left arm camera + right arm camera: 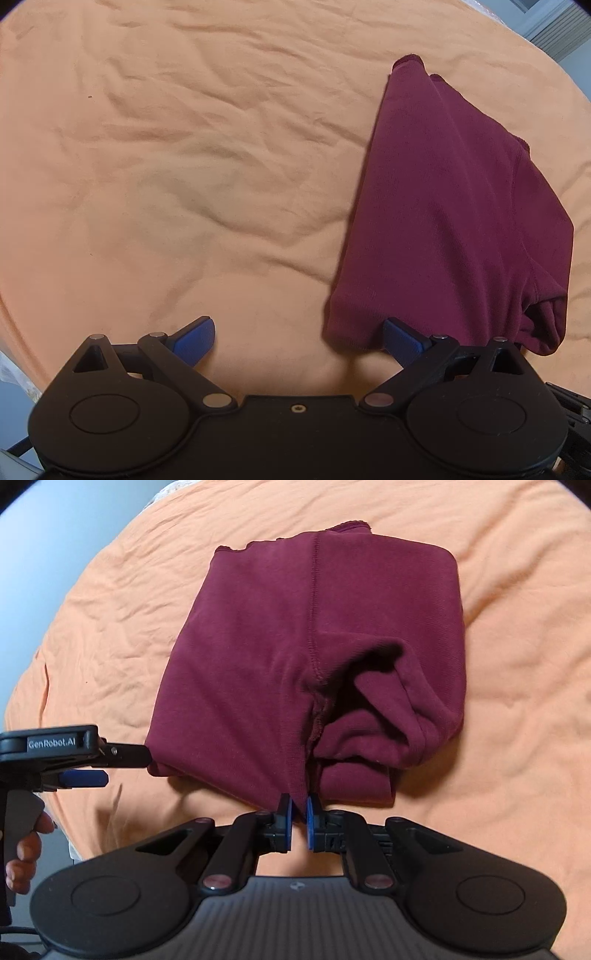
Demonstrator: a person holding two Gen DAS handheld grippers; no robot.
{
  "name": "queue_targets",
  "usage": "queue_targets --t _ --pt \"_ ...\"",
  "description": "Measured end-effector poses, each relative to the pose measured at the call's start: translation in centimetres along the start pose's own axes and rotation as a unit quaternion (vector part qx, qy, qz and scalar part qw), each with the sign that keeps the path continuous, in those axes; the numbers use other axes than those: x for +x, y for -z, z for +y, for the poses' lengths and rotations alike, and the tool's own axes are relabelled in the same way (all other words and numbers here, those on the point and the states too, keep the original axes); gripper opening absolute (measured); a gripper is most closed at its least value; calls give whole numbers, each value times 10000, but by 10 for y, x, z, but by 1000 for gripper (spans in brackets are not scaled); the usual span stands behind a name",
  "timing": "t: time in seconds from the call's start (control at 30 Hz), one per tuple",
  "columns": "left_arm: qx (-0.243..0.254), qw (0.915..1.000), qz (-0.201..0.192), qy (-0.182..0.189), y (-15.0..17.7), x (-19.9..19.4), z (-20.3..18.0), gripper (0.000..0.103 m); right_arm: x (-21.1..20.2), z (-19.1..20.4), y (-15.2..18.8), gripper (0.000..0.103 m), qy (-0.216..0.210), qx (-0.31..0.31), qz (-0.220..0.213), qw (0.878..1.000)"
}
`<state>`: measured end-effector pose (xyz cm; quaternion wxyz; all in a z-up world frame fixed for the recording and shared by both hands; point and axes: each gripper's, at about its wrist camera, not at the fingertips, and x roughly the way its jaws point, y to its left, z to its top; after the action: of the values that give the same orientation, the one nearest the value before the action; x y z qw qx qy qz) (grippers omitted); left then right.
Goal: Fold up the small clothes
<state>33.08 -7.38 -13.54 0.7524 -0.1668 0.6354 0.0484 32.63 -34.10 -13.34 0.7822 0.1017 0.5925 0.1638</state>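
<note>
Lying folded on the orange sheet (147, 166), maroon garment (295, 646), bare bedding leftward, left gripper (299, 338) spread wide, right gripper (299, 812) pinching its near hem.

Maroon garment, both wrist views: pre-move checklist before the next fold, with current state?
1. Right hand-held gripper pinching the near edge of the maroon garment: ok, blue pads nearly together with cloth between them.
2. Left hand-held gripper free of cloth: not ok, it is open wide, but its right pad sits at the garment's near corner, partly under the hem.
3. Garment lying wholly on the orange sheet: ok.
4. Fold tidy: not ok, the near right side is bunched in loose rolls.
5. Far edges aligned: cannot tell, the layers look slightly uneven.
</note>
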Motion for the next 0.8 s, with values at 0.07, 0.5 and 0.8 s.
queue_targets --t 0.07,0.5,0.8 --pt "74 9999 -7 -74 0 -1 -2 98 -1 -2 -1 11 -41 13 92 9999" --pt "280 9993 -86 -222 -3 -9 -8 98 -46 -25 -10 92 394 432 -572 9966" --pt "339 9990 -5 -283 -2 -5 -13 99 -33 -56 -24 103 1374 1151 -666 9815"
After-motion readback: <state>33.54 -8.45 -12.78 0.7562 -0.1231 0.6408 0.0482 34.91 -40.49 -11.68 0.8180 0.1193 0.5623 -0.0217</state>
